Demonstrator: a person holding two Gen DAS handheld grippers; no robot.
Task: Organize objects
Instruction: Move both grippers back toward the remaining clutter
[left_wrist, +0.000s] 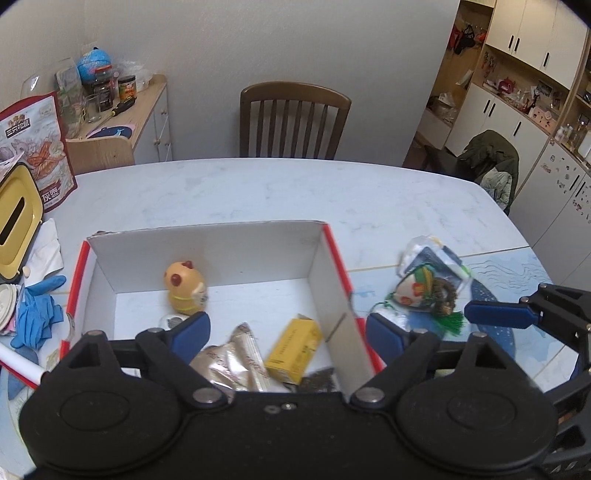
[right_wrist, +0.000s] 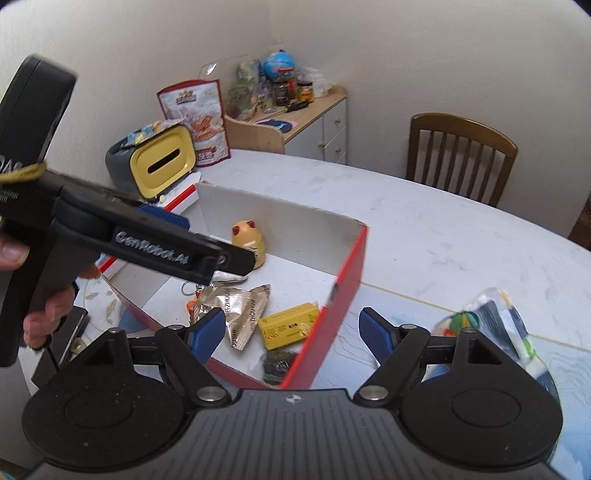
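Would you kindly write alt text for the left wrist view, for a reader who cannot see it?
Open left tongs hover over a red-edged cardboard box holding a yellow chick toy, a foil packet and a yellow carton. Right of the box, a bagged ornament lies on the table near the right tongs.

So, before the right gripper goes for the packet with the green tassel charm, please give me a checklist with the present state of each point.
1. Right gripper open and empty: ok.
2. Left gripper open and empty: ok.
3. Tassel charm packet outside the red box, on the table: ok.
4. Free floor in the box beside the yellow carton, silver sachet and chick toy: ok.
5. Right gripper's fingers already around the packet: not ok.
6. Packet sealed: cannot tell.
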